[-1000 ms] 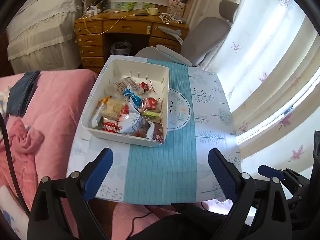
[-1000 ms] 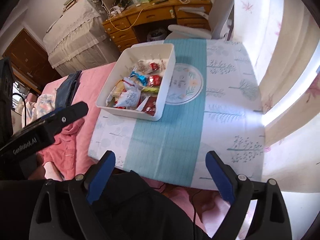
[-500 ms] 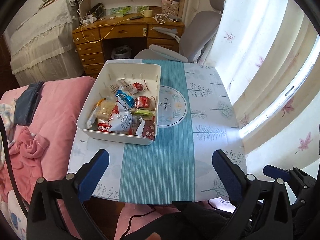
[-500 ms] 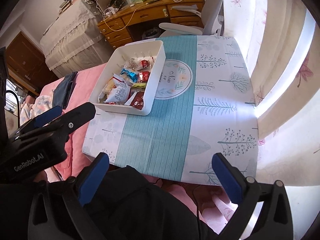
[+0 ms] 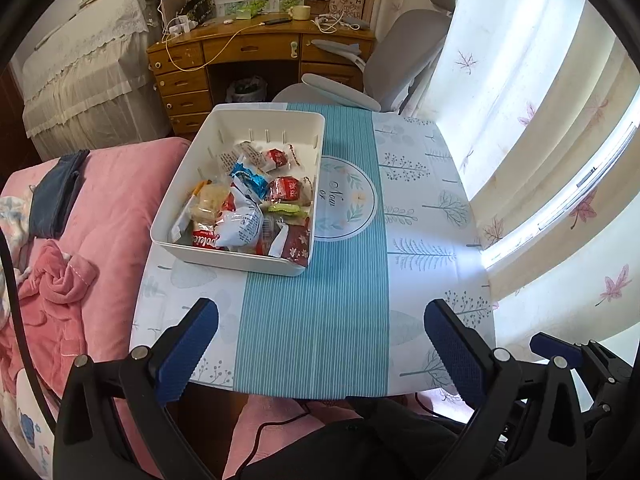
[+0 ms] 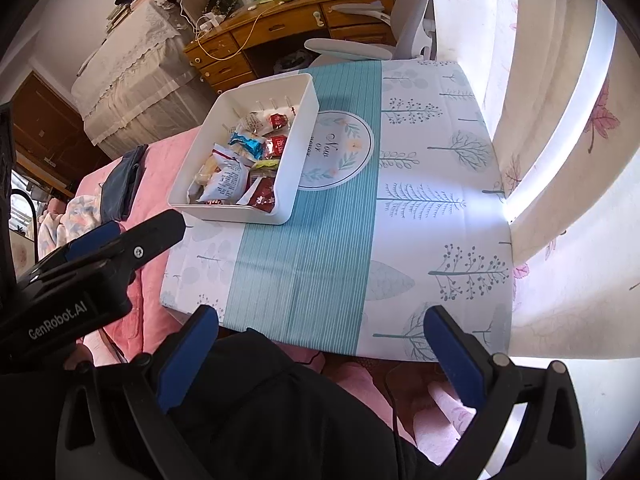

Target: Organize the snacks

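White rectangular plastic bin (image 5: pixel 182 204) packed with wrapped snacks (image 5: pixel 248 200) sits well ahead of both jaw pairs, left of centre, long axis pointing away. Left gripper (image 5: pixel 320 344), right gripper (image 6: pixel 320 344) both spread wide, empty. Bare teal-striped tablecloth (image 5: pixel 320 312) between; grey office chair (image 5: pixel 400 64) beyond.

Room contents, as we log them: worktop (image 5: pixel 420 248) under a teal-striped cloth with tree prints; pink bed (image 5: pixel 100 216) to its left; wooden desk (image 5: pixel 248 46) with drawers at the far wall; grey office chair (image 5: pixel 400 56) beside it; floral curtains (image 5: pixel 532 92) along the right, daylight glaring through.
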The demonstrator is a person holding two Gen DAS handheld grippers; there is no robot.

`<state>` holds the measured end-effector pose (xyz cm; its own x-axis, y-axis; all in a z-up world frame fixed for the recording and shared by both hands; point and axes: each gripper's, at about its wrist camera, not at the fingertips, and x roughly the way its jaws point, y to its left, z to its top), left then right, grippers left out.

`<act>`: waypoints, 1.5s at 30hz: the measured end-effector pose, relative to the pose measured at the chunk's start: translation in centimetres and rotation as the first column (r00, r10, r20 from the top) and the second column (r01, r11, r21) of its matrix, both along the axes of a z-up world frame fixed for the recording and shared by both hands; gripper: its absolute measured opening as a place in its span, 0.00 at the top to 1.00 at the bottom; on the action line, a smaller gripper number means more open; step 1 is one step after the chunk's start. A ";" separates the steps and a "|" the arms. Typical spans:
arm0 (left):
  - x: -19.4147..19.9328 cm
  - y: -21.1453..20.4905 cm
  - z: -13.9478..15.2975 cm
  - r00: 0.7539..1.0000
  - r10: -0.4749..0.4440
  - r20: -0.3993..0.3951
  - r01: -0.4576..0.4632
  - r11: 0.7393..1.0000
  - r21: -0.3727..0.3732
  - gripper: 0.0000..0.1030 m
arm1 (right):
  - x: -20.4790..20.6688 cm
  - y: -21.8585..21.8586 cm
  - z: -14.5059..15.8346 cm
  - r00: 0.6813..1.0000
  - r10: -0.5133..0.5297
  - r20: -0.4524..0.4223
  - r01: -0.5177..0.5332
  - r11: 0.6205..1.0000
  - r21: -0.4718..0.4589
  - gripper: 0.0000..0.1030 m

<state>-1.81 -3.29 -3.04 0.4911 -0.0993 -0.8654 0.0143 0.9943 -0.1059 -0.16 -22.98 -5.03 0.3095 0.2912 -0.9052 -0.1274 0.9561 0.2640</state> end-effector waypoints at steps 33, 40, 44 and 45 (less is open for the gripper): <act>0.7 -1.1 0.2 0.999 -0.038 0.003 0.038 0.999 0.035 0.01 | 0.3 -0.8 -1.1 0.997 -0.040 -0.071 0.039 0.999 -0.005 0.00; 0.7 -1.5 0.4 0.999 -0.044 0.009 0.044 0.999 0.033 0.01 | 0.2 -1.0 -1.3 0.996 -0.043 -0.078 0.042 0.999 -0.010 0.00; 0.7 -1.7 0.6 0.999 -0.047 0.016 0.047 0.998 0.032 0.01 | 0.1 -1.1 -1.3 0.996 -0.044 -0.078 0.043 0.999 -0.008 0.00; 0.6 -1.8 0.6 0.999 -0.047 0.017 0.047 0.998 0.033 0.01 | 0.1 -1.1 -1.3 0.996 -0.044 -0.078 0.044 0.999 -0.009 0.00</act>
<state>-1.21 -5.05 -2.49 0.5018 -0.0947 -0.8598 0.0629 0.9954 -0.0729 -0.05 -24.06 -6.35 0.2505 0.2720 -0.9291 -0.0647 0.9623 0.2643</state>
